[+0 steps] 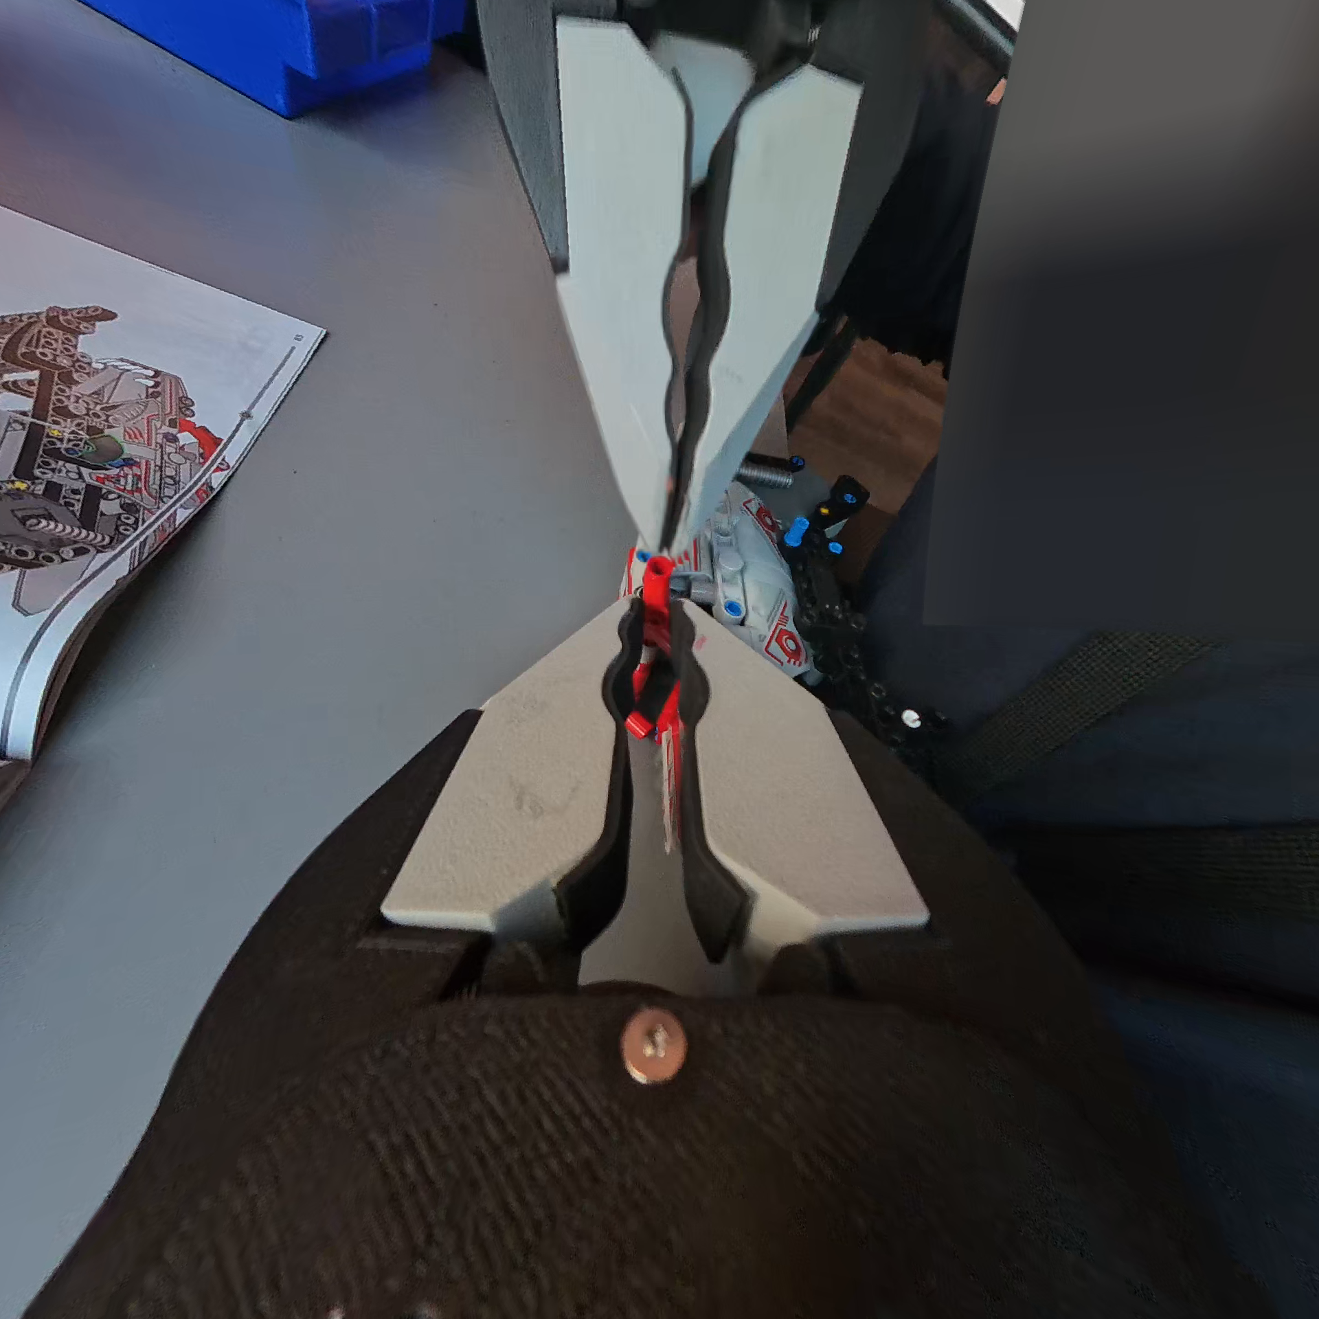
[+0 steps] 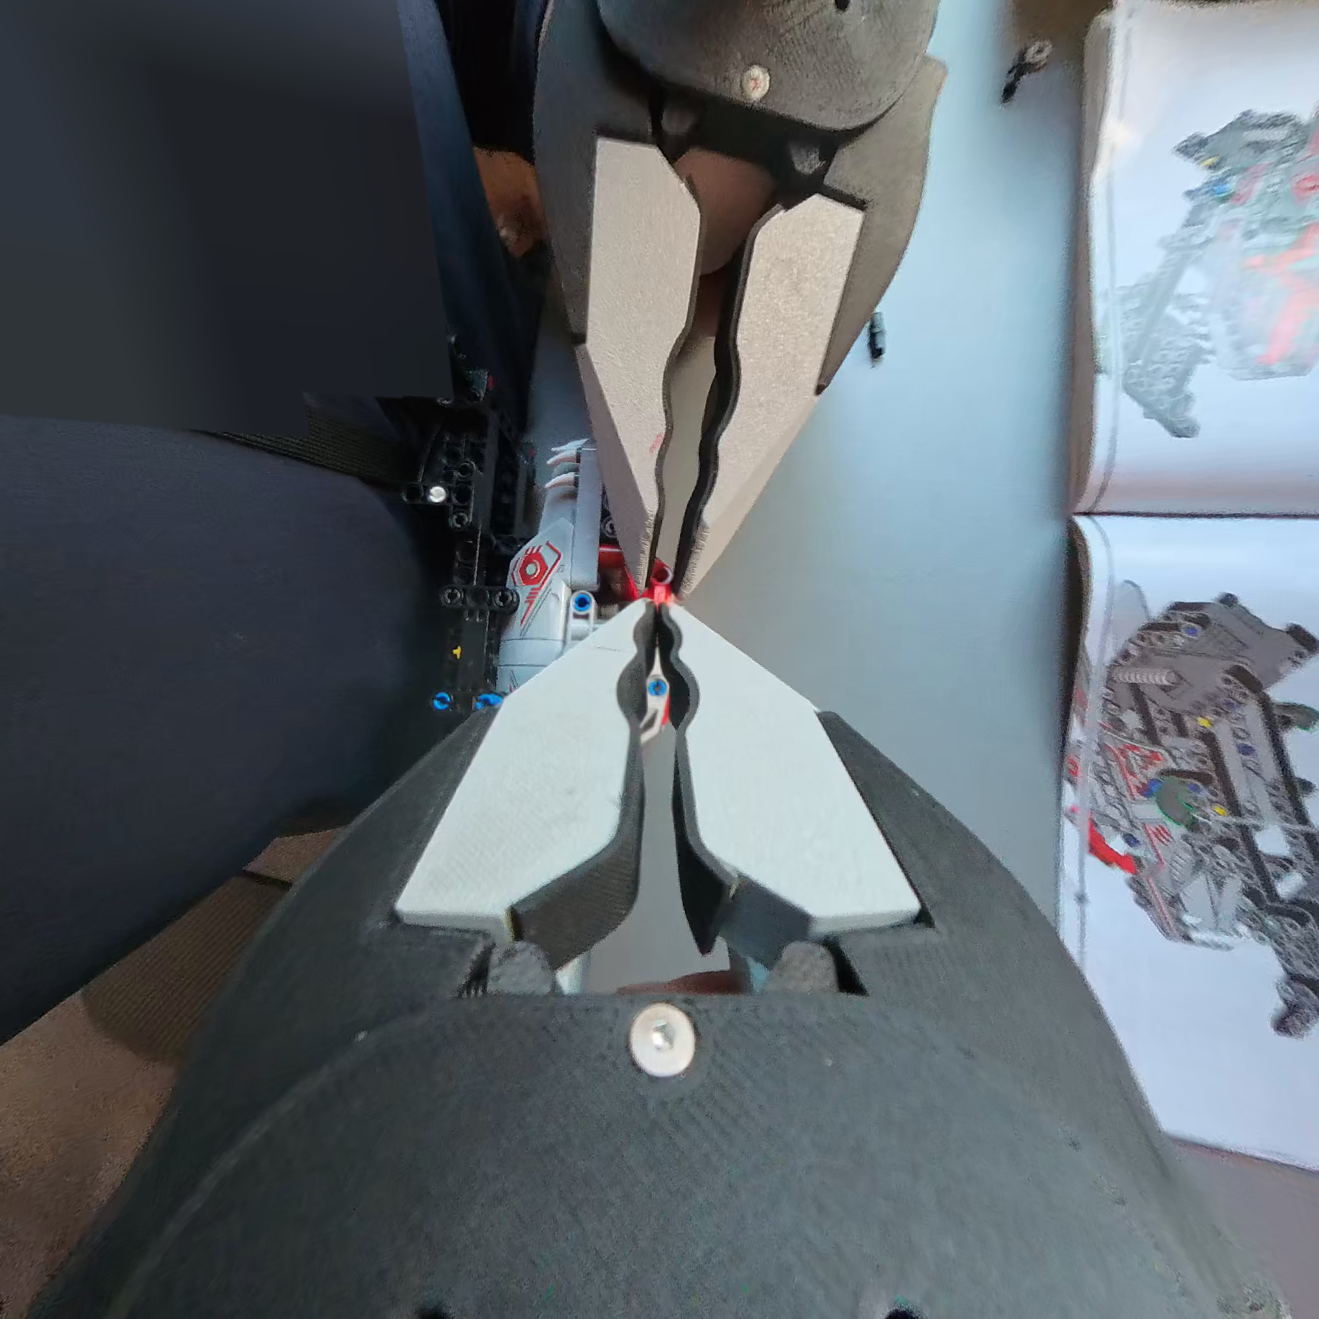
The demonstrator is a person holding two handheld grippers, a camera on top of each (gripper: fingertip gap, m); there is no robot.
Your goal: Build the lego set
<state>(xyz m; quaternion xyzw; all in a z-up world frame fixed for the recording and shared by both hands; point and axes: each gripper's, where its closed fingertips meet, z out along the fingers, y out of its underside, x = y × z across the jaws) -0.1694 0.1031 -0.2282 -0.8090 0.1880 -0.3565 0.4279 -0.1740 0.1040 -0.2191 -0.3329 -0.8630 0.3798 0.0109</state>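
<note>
My left gripper is shut on a small red lego piece, whose end sticks out past the tips. A white panel with red markings shows in the gap behind the piece. My right gripper comes in from the top, jaws shut, and its tips touch the end of the red piece. I cannot tell if they pinch it. In the right wrist view my right gripper meets the left gripper tip to tip at the red piece. The grey, white and black lego model sits just behind, and also shows in the right wrist view.
An open instruction booklet lies on the grey table and also shows in the right wrist view. A blue bin stands at the back. A person's dark-clothed leg is beside the model at the table edge. Only a small space, under 4 cm, lies between the two pairs of fingers.
</note>
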